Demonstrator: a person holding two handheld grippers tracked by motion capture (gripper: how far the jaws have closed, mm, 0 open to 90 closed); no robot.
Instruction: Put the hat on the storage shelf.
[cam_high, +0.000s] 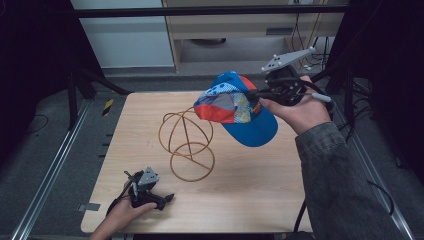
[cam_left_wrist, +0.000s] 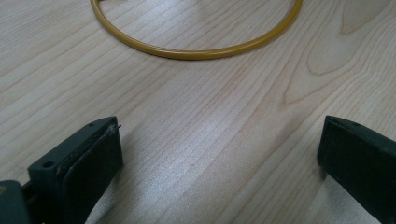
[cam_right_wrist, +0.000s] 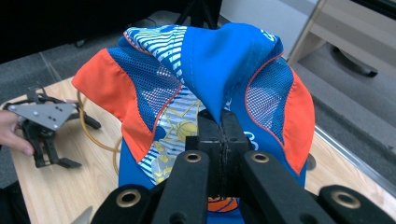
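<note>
High view overhead, facing forward-down; tongs views close, level; all share table (cam_high: 240, 195).

I count one cap (cam_high: 239, 107), one wire stand (cam_high: 187, 145), two grippers, left (cam_high: 150, 192) and right (cam_high: 260, 93), and one bench (cam_high: 240, 195).

No words or numbers can be read here. The cap (cam_right_wrist: 201, 88) has some white print on it, too blurry to read.
</note>
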